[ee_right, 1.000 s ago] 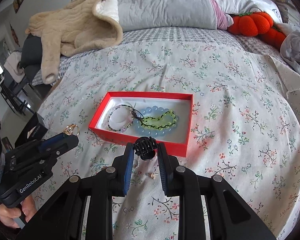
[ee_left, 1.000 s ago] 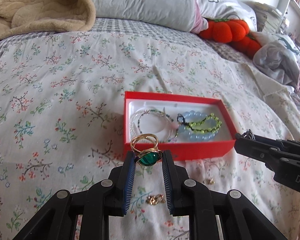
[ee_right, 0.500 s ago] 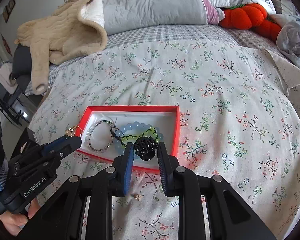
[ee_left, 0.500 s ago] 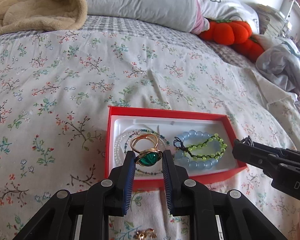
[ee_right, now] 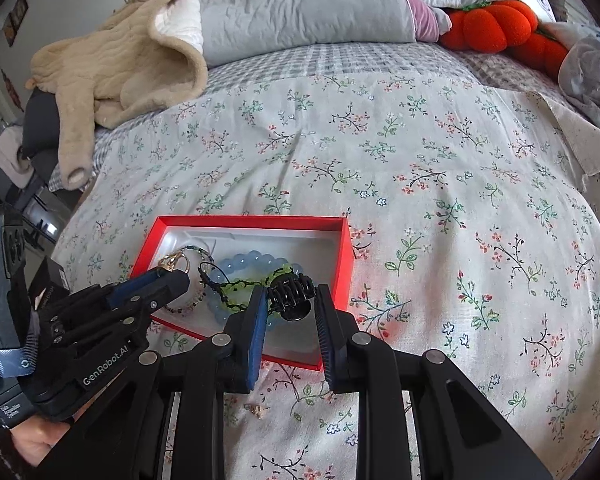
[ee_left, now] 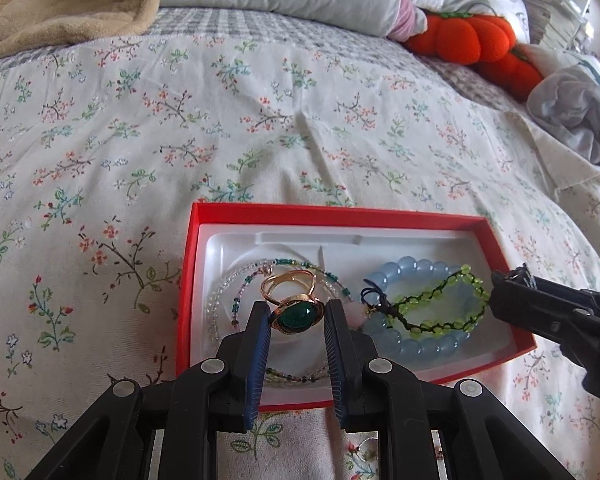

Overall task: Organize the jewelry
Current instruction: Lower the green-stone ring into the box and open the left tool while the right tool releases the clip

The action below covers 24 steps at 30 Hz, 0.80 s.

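Observation:
A red jewelry box (ee_left: 340, 214) with a white liner lies on the floral bedspread; it also shows in the right wrist view (ee_right: 252, 222). Inside lie a thin beaded bracelet (ee_left: 236, 280), a blue bead bracelet (ee_left: 416, 268) and a green bead bracelet (ee_left: 440, 294). My left gripper (ee_left: 296, 316) is shut on a gold ring with a green stone (ee_left: 296, 312), held over the box's left half. My right gripper (ee_right: 290, 300) is shut on a black hair claw clip (ee_right: 292, 292), held over the box's right end.
A small gold earring (ee_right: 256, 410) lies on the bedspread in front of the box. A beige fleece blanket (ee_right: 120, 52), grey pillows (ee_right: 300, 0) and orange pumpkin plush toys (ee_right: 496, 24) lie at the head of the bed. Crumpled grey clothing (ee_left: 572, 108) lies at right.
Both grippers have moved forward with their loads. The ring and the claw clip were in front of the box and are now over its inside.

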Available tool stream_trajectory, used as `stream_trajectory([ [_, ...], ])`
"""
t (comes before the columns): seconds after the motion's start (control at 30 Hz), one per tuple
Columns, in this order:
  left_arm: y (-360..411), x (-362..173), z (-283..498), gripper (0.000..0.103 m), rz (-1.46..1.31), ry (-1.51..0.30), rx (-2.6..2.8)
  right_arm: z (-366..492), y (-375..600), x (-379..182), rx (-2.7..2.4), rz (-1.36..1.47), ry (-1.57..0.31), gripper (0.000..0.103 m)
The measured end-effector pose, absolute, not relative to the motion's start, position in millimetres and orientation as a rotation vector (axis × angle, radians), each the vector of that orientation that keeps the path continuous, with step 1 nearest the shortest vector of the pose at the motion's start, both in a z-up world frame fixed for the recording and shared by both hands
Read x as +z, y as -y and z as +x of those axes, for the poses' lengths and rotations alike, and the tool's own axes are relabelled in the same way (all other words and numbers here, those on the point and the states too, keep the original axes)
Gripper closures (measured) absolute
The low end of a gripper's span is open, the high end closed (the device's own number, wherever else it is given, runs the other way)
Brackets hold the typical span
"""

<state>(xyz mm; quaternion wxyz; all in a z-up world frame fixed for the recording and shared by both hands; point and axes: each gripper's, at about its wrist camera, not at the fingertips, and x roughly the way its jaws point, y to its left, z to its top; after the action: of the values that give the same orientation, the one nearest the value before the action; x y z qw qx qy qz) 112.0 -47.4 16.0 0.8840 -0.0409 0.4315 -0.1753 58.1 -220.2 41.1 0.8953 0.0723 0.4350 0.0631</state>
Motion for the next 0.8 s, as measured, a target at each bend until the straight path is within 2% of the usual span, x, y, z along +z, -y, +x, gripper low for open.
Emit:
stream_trajectory([
  [0.07, 47, 16, 112, 0.077, -0.085, -0.896, -0.360, 59, 220, 41, 0.135, 0.149, -0.904, 0.078],
  [0.13, 48, 18, 110, 0.065, -0.081, -0.892, -0.357, 60, 219, 41, 0.132, 0.143, -0.904, 0.078],
  [0.17, 47, 19, 109, 0.064, -0.079, -0.888, -0.360, 61, 218, 41, 0.131, 0.140, -0.903, 0.077],
  [0.67, 31, 33, 86, 0.055, -0.057, -0.883, -0.355, 79, 207, 41, 0.081, 0.090, -0.890, 0.077],
  [0.77, 26, 35, 83, 0.054, -0.065, -0.886, -0.355, 79, 209, 43, 0.112, 0.135, -0.878, 0.074],
  [0.8, 25, 36, 82, 0.050, -0.067, -0.886, -0.352, 79, 209, 44, 0.117, 0.140, -0.882, 0.073],
])
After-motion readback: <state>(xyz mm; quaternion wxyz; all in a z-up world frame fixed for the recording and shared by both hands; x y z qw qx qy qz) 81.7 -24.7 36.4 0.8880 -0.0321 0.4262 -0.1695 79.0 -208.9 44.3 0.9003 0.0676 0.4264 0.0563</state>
